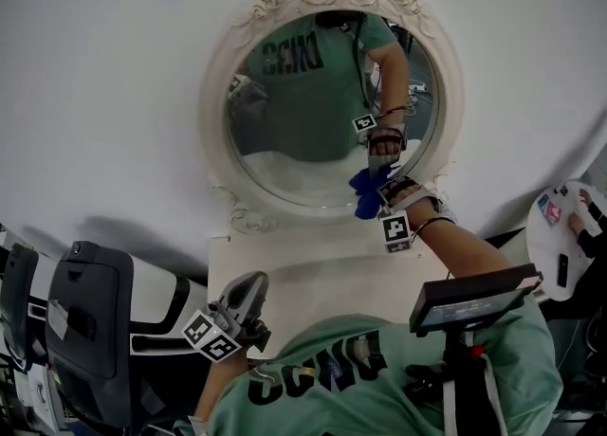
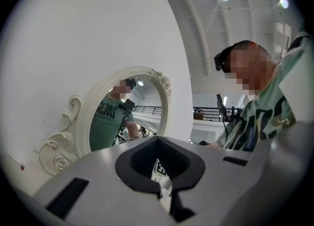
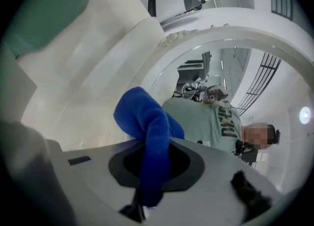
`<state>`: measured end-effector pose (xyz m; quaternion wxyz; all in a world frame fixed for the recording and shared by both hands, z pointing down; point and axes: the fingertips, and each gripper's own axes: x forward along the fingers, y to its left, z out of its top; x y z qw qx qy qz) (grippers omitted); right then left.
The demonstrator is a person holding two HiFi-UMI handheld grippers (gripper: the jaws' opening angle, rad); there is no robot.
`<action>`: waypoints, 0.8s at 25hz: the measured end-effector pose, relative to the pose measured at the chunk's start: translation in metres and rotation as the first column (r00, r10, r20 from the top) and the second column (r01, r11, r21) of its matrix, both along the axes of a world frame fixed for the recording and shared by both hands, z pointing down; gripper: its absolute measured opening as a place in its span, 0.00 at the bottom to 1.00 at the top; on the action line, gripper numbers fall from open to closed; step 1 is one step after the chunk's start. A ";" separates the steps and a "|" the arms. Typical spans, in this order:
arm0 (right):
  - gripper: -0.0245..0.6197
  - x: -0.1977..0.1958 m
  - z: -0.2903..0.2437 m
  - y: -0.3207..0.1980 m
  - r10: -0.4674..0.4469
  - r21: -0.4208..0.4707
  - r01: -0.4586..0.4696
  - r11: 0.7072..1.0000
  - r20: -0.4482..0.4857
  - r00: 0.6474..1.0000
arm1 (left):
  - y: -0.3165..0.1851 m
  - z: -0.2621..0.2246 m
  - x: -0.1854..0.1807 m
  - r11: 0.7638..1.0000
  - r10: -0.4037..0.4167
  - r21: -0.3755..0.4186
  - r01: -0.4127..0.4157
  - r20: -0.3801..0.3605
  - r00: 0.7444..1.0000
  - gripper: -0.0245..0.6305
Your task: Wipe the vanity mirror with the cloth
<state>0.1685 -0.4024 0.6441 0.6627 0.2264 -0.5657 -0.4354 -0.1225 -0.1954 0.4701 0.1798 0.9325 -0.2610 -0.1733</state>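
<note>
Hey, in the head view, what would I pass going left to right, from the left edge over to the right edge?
black panel → left tool → blue cloth → black screen → white round tabletop

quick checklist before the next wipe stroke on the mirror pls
1. Grip: right gripper has its jaws closed on the cloth: ok.
2. Position: cloth at the lower right edge of the vanity mirror: ok.
3. Contact: cloth pressed flat on the vanity mirror: cannot tell.
4. Clearance: left gripper low, well apart from the vanity mirror: ok.
5. Spare tool: left gripper jaws together on nothing: ok.
</note>
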 end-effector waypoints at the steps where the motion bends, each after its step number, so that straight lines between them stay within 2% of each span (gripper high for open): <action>1: 0.11 -0.016 -0.004 0.001 -0.032 -0.001 0.032 0.999 0.030 0.999 | 0.002 0.001 -0.006 1.000 -0.017 -0.003 0.017 -0.003 1.000 0.04; 4: 0.11 -0.077 -0.007 0.001 -0.147 0.000 0.148 0.989 0.095 0.984 | 0.006 0.004 -0.022 0.998 -0.060 -0.014 0.060 -0.009 0.998 0.04; 7: 0.11 -0.142 0.003 0.000 -0.250 -0.013 0.253 0.967 0.113 0.962 | 0.013 0.005 -0.039 0.994 -0.108 -0.016 0.108 -0.012 0.994 0.04; 11: 0.11 -0.208 0.016 -0.008 -0.320 -0.019 0.325 0.946 0.129 0.939 | 0.025 0.008 -0.070 0.981 -0.192 -0.026 0.192 -0.011 0.981 0.04; 13: 0.11 -0.226 0.021 -0.014 -0.331 -0.024 0.336 0.941 0.118 0.936 | 0.031 0.010 -0.086 0.971 -0.236 -0.034 0.235 -0.008 0.972 0.04; 16: 0.11 -0.229 0.023 -0.020 -0.335 -0.030 0.340 0.940 0.111 0.936 | 0.039 0.013 -0.105 0.959 -0.282 -0.043 0.281 -0.005 0.959 0.04; 20: 0.11 -0.224 0.027 -0.020 -0.329 -0.014 0.333 0.943 0.115 0.937 | 0.039 0.015 -0.112 0.956 -0.287 -0.056 0.287 -0.002 0.958 0.04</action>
